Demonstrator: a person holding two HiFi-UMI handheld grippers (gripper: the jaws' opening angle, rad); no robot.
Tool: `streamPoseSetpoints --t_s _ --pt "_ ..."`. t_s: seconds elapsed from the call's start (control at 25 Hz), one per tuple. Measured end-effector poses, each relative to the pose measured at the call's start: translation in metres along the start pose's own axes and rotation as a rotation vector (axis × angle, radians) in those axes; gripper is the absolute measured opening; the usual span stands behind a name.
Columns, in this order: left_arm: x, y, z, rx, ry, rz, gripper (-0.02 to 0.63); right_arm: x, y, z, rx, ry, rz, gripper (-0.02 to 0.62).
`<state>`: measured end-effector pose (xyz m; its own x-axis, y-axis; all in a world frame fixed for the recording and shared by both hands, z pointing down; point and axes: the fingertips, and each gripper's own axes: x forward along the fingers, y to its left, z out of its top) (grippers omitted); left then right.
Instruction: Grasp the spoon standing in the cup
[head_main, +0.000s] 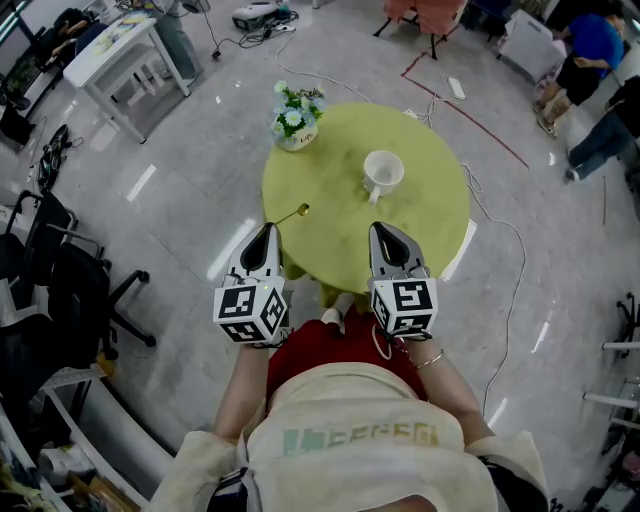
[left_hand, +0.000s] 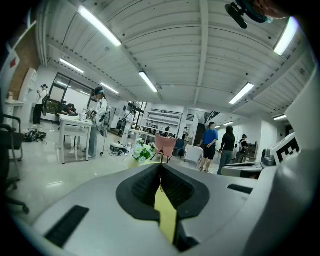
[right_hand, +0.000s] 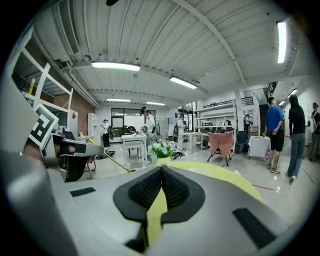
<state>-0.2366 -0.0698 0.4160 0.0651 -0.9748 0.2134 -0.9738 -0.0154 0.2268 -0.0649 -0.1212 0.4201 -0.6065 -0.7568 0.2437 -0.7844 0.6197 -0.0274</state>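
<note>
Left gripper (head_main: 268, 229): jaws are clamped on spoon (head_main: 298, 212), left of cup (head_main: 383, 172).
Right gripper (head_main: 383, 229): jaws are pressed together, before cup.
Flower pot (head_main: 296, 117): left of cup.

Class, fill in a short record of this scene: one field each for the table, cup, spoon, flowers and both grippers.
table: round, yellow-green
cup: white, on the table, no spoon in it
flowers: pot at the table's far left edge
left gripper: shut on the spoon
spoon: gold, sticking out beyond the left gripper's tip, left of the cup
right gripper: shut, holding nothing
</note>
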Motion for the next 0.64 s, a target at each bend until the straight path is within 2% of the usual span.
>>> streamPoseSetpoints --t_s 0.64 --pt "-0.007 -0.002 -0.006 0.015 0.012 -0.007 0.026 -0.004 0.008 -0.010 0.003 0.010 0.018 0.035"
